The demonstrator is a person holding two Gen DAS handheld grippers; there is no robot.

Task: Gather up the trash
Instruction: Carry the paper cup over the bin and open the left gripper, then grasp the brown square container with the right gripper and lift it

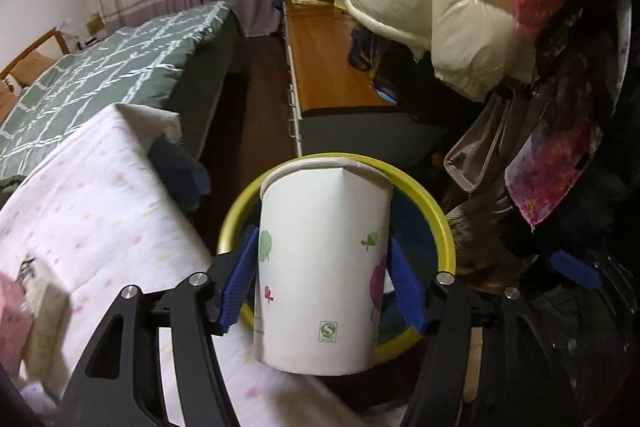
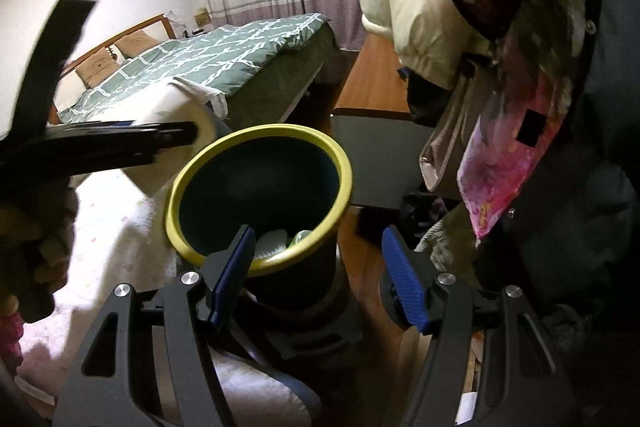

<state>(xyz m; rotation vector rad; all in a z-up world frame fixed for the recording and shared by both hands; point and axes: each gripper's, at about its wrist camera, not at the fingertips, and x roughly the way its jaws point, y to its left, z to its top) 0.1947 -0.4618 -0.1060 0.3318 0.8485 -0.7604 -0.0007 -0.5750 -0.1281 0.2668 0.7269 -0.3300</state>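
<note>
Left wrist view: the left gripper (image 1: 324, 285) pinches a white paper cup with leaf prints (image 1: 324, 267) in its jaws — right over the round yellow-rimmed dark bin (image 1: 440, 223).

Right wrist view: the right gripper (image 2: 318, 275) has its jaws spread, empty — beside the bin (image 2: 260, 199), white scraps inside.

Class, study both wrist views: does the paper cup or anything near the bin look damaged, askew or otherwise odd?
The paper cup between the left gripper's pads has a creased, flattened rim instead of a round one, above the yellow-rimmed bin. The bin itself stands upright, nothing spilled beside it.
</note>
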